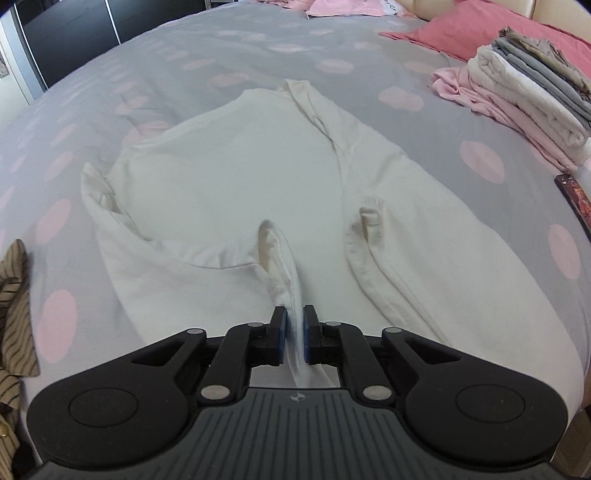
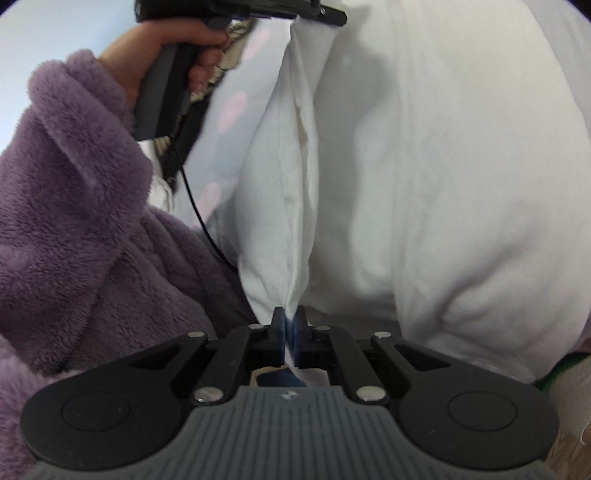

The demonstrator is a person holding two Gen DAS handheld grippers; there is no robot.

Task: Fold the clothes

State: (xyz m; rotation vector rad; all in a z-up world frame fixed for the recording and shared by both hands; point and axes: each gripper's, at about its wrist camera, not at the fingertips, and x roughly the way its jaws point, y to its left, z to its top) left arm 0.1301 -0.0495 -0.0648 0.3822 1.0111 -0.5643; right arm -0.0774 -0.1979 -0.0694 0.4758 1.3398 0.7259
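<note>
A grey bedspread (image 1: 221,66) dotted with pink is seen under a white T-shirt (image 1: 229,177), which is spread across the middle of the left wrist view with its hem end at twelve o'clock and its collar edge drawn toward six. At two o'clock a stack of folded clothes (image 1: 524,96) is piled before a pink pillow (image 1: 480,29); at eight o'clock a striped garment (image 1: 14,302) is bunched at the bed's near edge, and a dark flat object (image 1: 574,195) is seen at three o'clock.

The shirt's near edge is pinched by both tools — the left gripper (image 1: 294,332) is closed on a white fold, though the pads look only lightly set, and the right gripper (image 2: 291,334) is clamped tight on another fold of the same cloth. In the right wrist view a hand (image 2: 162,48) in a purple fleece sleeve (image 2: 81,206) is seen at eleven o'clock on the other tool's handle.

The fold is judged best served if the pinched edge is held taut between the two grips and carried level toward twelve o'clock, so the sleeves are not dragged askew. Open bedspread is left at ten and twelve o'clock; room is tighter at two — the stack lies near.
</note>
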